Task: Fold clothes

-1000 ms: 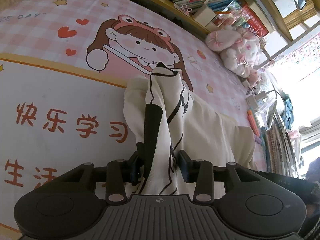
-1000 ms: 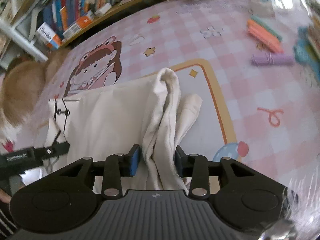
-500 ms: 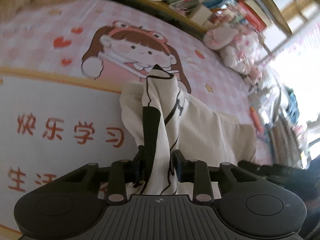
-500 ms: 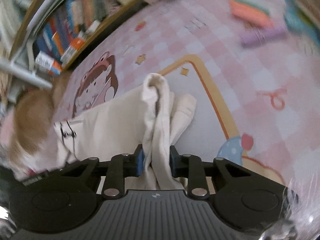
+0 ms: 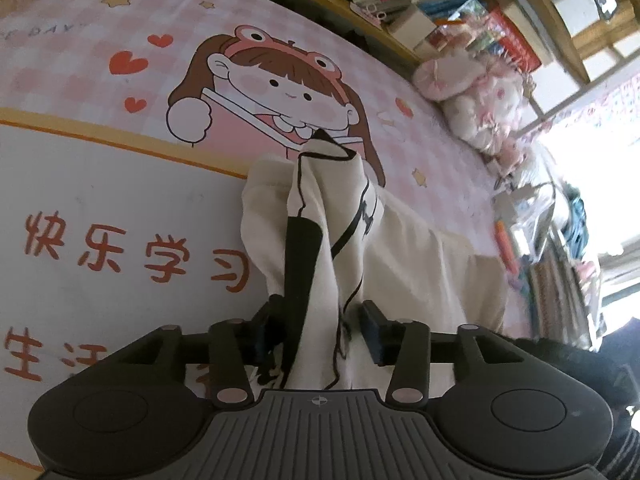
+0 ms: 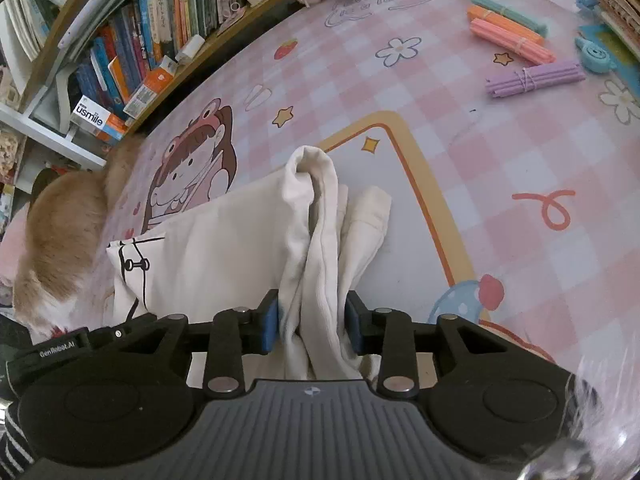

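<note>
The cream garment (image 6: 224, 248) hangs stretched between your two tools above the pink cartoon mat (image 6: 440, 80), its middle panel sagging toward the mat and one bunched end gathered in each grip. In the right wrist view your right gripper (image 6: 311, 328) has its blue-padded jaws closed most of the way on a thick rope of plain cream cloth that rises toward 12 o'clock, with a loose flap hanging off at 1 o'clock. In the left wrist view your left gripper (image 5: 320, 330) has the end with the black printed lines pinched against its left pad; a gap shows beside the right pad, so the jaws look only partly closed around the bunch. Judging by how the cloth lies, you are mid-fold: the piece is doubled lengthwise and lifted, not laid flat, so a neat flat stack remains to be made. Whether this is an early or a late fold, you cannot tell from here. Out at 1 to 2 o'clock of the right view lie bundles of coloured sticks (image 6: 516, 46); the bookshelf (image 6: 132, 52) runs at 10 to 11 o'clock.
</note>
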